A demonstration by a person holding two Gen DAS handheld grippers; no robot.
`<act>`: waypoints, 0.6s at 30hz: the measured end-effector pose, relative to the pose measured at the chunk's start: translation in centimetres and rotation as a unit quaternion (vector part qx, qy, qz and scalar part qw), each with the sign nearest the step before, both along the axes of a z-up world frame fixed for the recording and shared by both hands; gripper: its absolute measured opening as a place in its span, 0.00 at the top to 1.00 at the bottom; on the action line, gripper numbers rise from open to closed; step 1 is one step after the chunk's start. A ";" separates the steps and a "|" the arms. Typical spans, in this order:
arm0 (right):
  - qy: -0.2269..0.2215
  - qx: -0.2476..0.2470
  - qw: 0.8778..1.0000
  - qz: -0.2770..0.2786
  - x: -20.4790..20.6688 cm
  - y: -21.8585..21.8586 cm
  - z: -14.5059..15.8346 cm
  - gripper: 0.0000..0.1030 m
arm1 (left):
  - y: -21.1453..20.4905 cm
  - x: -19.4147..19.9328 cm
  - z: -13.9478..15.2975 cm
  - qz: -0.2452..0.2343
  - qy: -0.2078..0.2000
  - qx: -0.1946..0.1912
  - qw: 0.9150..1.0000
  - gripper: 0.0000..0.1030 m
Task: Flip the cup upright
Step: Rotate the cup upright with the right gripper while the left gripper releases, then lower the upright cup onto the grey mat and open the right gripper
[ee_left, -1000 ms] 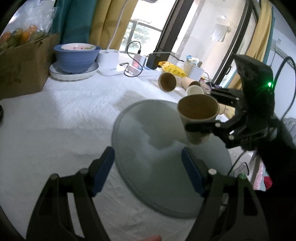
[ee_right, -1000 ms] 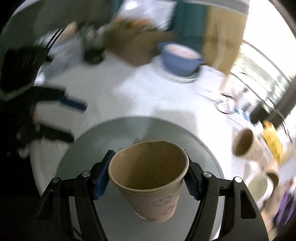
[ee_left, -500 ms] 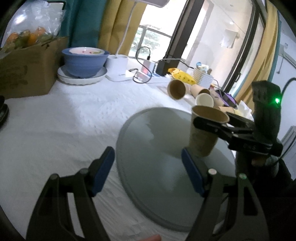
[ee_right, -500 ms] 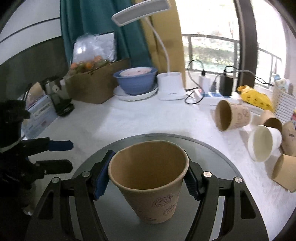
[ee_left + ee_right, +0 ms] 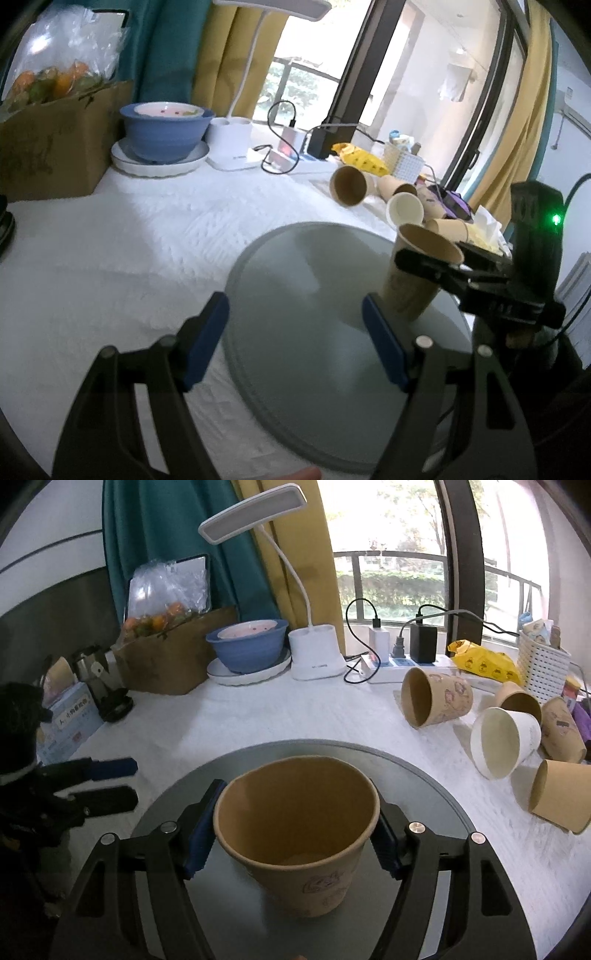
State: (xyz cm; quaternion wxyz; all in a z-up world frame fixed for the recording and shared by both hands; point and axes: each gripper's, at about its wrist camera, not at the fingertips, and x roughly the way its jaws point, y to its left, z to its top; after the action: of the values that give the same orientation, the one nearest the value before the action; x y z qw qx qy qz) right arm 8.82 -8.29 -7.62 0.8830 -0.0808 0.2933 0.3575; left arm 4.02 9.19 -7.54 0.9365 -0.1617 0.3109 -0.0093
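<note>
A brown paper cup (image 5: 299,834) stands mouth up on the grey round plate (image 5: 436,812). My right gripper (image 5: 295,834) is shut on the cup near its rim. The cup also shows in the left wrist view (image 5: 415,280), at the plate's right side, held by the right gripper (image 5: 428,258). My left gripper (image 5: 295,332) is open and empty, low over the plate's (image 5: 295,266) near left edge. It also shows at the left of the right wrist view (image 5: 110,782).
Several paper cups (image 5: 436,701) lie on their sides at the right on the white cloth. A blue bowl (image 5: 247,646) on a white dish, a lamp base (image 5: 316,651), a power strip (image 5: 399,662), a cardboard box (image 5: 173,657) and a white basket (image 5: 543,664) line the back.
The right gripper has lowered the cup from above the plate and levelled it, so the cup now stands on the plate. The left gripper has stayed open.
</note>
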 end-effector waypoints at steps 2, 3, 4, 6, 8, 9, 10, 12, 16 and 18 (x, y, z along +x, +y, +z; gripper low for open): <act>0.002 0.000 1.000 -0.002 -0.2 -0.2 -0.1 0.28 | -0.2 0.0 0.1 0.003 -0.002 0.003 1.000 0.26; 0.002 0.000 1.000 -0.003 -0.3 -0.3 0.0 0.28 | -0.3 0.0 0.1 0.003 -0.002 0.004 1.000 0.26; 0.002 0.001 1.000 -0.006 -0.3 -0.4 0.0 0.28 | -0.4 0.0 0.1 0.002 -0.002 0.004 1.000 0.26; 0.003 0.003 1.000 -0.010 -0.5 -0.7 0.1 0.27 | -0.7 0.0 0.3 0.002 -0.004 0.005 1.000 0.26; 0.004 0.003 1.000 -0.013 -0.6 -0.8 0.1 0.22 | -0.8 -0.1 0.4 0.002 -0.005 0.006 1.000 0.26; 0.004 0.003 1.000 -0.014 -0.6 -0.9 0.0 0.22 | -0.9 -0.2 0.5 0.003 -0.006 0.007 1.000 0.26; 0.006 0.004 1.000 -0.016 -0.7 -1.0 0.0 0.22 | -1.1 -0.2 0.6 0.003 -0.008 0.008 1.000 0.26; 0.008 0.005 1.000 -0.019 -0.9 -1.2 0.0 0.21 | -1.3 -0.3 0.8 0.003 -0.010 0.011 1.000 0.26; 0.006 0.012 1.000 -0.023 -1.6 -1.7 0.5 0.19 | -2.0 -0.6 1.3 0.004 -0.017 0.020 1.000 0.26; 0.004 0.014 1.000 -0.025 -2.0 -1.9 0.8 0.18 | -2.4 -0.8 1.6 0.005 -0.021 0.028 0.999 0.26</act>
State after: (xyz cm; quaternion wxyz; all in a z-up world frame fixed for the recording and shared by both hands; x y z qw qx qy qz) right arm 6.83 -10.21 -6.83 0.8915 -0.0596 0.2935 0.3397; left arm 3.26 6.79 -5.89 0.9471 -0.1365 0.2906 0.0011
